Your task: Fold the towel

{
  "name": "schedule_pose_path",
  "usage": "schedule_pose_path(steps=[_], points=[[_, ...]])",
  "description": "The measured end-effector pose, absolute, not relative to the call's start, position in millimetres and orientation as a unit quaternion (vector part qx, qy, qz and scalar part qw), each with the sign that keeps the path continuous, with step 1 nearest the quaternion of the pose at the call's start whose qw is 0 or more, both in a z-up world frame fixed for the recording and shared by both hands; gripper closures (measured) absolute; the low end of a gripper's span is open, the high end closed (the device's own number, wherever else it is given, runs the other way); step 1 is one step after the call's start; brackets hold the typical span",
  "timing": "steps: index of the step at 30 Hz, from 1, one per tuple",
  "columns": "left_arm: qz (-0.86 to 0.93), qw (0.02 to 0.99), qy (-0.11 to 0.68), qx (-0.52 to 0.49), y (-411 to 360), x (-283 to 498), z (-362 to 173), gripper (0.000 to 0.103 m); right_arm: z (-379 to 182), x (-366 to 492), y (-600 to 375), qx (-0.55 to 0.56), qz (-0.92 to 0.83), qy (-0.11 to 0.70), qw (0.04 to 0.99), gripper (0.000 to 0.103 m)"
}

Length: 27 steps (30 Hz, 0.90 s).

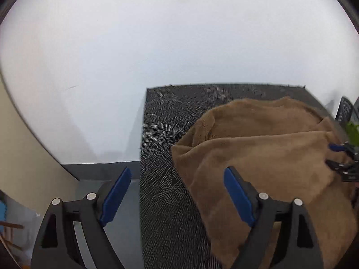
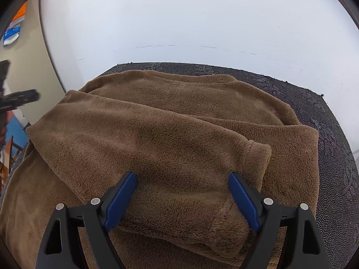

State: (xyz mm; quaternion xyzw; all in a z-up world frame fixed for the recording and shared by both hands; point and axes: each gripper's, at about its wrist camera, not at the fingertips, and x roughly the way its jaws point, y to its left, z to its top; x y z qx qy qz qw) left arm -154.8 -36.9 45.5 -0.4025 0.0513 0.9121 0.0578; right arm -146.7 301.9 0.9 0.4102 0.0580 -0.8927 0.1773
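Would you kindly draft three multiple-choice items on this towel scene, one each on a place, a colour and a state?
1. Where does the towel lie?
A. On the dark textured mat
B. On a bare wooden floor
C. In a basket

2. What colour are the gripper pads?
A. Red
B. Blue
C. Yellow

3. How does the right gripper stand?
A. Shut on the towel
B. Shut on nothing
C. Open over the towel

Answers:
1 A, the mat shows around the towel's edges.
2 B, both inner pads are blue.
3 C, its fingers stand wide apart with no cloth pinched.
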Motion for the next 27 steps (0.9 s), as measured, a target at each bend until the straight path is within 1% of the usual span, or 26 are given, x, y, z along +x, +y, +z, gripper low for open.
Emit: schedule_pose_path(steps=[7,12,15,20,24,27], points=[[0.885,0.019,0.099,-0.454,-13.7,-203.8,2.2,0.015,1.0,-148.0,305.0,0.412,-0.892,0.051,0.181,0.016],[0.885,0.003,0.107,-0.453,-15.1,-210.0,-12.9,0.012,2.1,-147.8,305.3,0.412,-0.891,0.051,0.183,0.016],[0.885,-0.005,0.139,-0.444,-7.8,-206.2,-11.8,0.012,2.8,-146.7,305.1,0.41,-0.892,0.053,0.182,0.016],[0.89,-0.003,0.132,-0.437,-2.8,-196.1,-0.2,0.012,13.7,-146.2,308.9,0.394,-0.901,0.036,0.179,0.016],[0.904,0.014,0.136,-0.404,11.8,-180.7,21.4,0.012,17.8,-156.7,312.0,0.391,-0.903,0.026,0.179,0.016],[0.91,0.058,0.129,-0.389,28.7,-168.0,33.1,0.011,4.2,-170.7,312.9,0.422,-0.889,0.024,0.178,0.016]])
